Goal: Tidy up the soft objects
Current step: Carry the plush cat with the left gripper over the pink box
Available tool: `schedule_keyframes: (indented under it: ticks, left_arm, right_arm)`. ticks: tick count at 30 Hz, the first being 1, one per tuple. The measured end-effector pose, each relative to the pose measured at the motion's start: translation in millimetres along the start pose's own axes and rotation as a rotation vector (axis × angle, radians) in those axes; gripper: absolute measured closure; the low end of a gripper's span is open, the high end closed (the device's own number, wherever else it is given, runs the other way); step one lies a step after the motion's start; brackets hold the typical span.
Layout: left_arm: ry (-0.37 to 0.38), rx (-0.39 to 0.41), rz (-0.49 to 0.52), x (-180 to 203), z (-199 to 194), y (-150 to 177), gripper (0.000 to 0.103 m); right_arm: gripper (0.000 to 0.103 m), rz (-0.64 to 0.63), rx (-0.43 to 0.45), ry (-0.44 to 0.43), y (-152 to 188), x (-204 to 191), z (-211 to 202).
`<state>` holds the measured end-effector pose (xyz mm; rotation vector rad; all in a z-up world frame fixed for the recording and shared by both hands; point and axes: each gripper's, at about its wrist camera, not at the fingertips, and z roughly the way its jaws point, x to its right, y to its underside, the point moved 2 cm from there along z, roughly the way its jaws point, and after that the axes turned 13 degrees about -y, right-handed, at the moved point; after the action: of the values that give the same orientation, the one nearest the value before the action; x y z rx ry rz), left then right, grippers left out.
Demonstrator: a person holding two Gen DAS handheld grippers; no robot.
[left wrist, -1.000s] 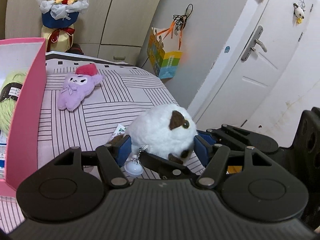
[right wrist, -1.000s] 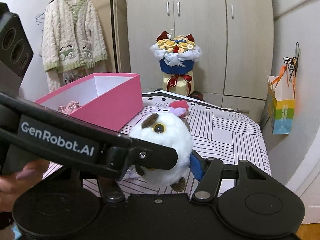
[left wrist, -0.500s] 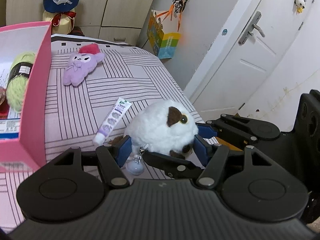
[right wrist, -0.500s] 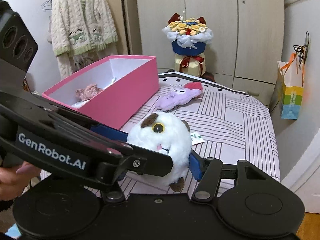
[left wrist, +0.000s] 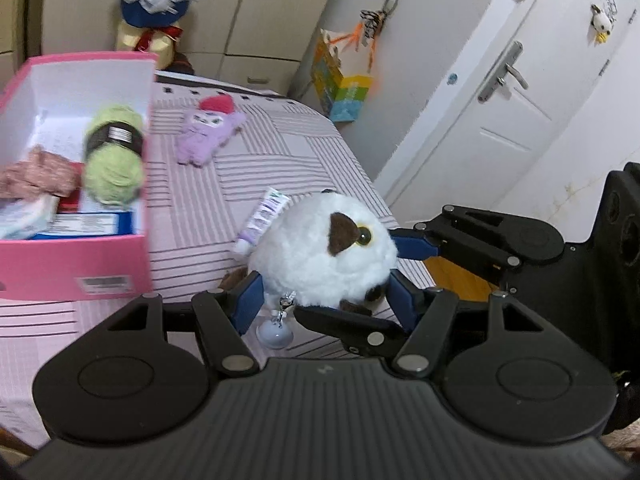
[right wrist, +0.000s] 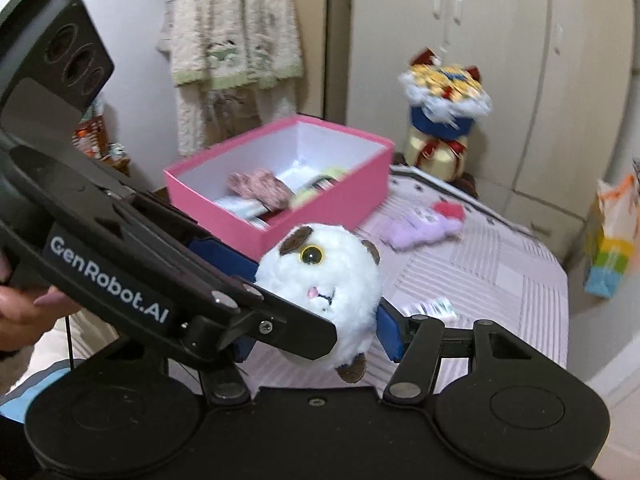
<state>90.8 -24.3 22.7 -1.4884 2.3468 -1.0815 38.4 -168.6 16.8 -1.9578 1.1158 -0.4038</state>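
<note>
1. A striped pink bed (left wrist: 280,168) fills a bedroom with pale wardrobes.
2. Both the left gripper (left wrist: 326,300) and the right gripper (right wrist: 316,320) have their jaws clamped on one white plush toy (left wrist: 320,252), held above the bed.
3. A pink box (left wrist: 72,264) with green yarn (left wrist: 114,160) sits just beside it.
4. A purple plush (left wrist: 208,136) and a tube (left wrist: 262,220) lie on the bed.

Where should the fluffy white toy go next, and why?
Probably carry the white plush left, over the pink box. Both the left gripper and right gripper clamp it in the air above the bed, and the open box beside it already holds yarn and other soft things.
</note>
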Motion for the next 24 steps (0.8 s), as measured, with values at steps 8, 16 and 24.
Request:
schedule_keyframes:
  ticks: [8,16,24]
  left_arm:
    - [-0.088,0.056,-0.039,-37.0,-44.7,-17.0,0.039]
    - [-0.156,0.163,-0.072,-80.7,-53.0,-43.8,0.038]
    - [-0.213,0.205,-0.146,-128.8,-11.0,-67.4,0.038]
  right_arm:
    - [0.038,-0.071,0.053,-0.067,-45.3,-25.7,13.2]
    - [0.036,-0.090,0.169,-0.131,-83.0,-15.8,49.2]
    - [0.036,-0.003,0.160,-0.209,-104.4,23.4,119.2]
